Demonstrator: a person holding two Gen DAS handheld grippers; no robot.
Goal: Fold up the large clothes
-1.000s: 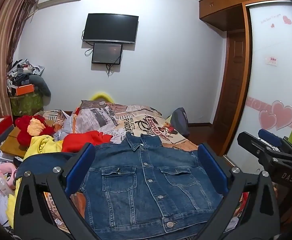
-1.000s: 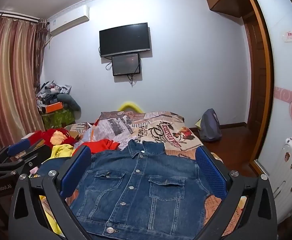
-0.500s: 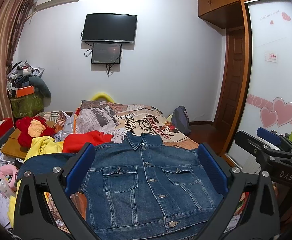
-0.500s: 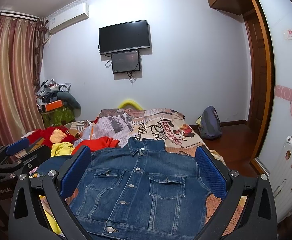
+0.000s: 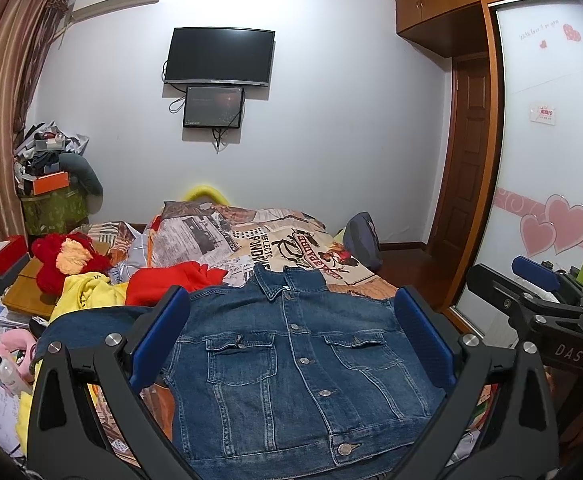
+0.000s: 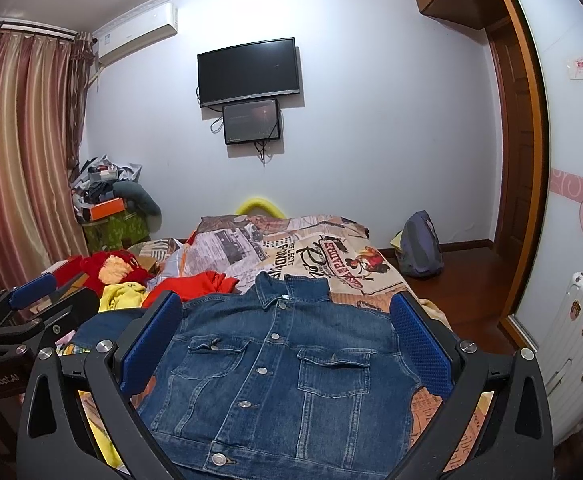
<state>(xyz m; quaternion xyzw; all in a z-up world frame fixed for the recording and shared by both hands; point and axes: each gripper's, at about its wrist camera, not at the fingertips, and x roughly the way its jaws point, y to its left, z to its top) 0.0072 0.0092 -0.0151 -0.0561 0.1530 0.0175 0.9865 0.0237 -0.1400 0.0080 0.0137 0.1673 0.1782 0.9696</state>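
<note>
A blue denim jacket (image 5: 299, 364) lies buttoned, front up, on the near end of the bed, collar away from me; it also shows in the right wrist view (image 6: 275, 364). One sleeve spreads out to the left (image 5: 91, 320). My left gripper (image 5: 291, 320) is open and empty, held above the jacket with its blue pads wide apart. My right gripper (image 6: 287, 320) is open and empty, also above the jacket. Each gripper shows at the edge of the other's view: the right one (image 5: 539, 276), the left one (image 6: 31, 292).
A bed (image 5: 275, 240) with a newspaper-print cover carries red (image 5: 171, 280) and yellow (image 5: 87, 292) clothes at the left. A cluttered bedside table (image 5: 7, 280) stands left. A backpack (image 6: 419, 244), wardrobe doors (image 5: 547, 160) and a white suitcase (image 6: 571, 344) are right.
Both grippers have drifted slightly, so the room sits a little lower in view. The jacket has not moved and both grippers stay open.
</note>
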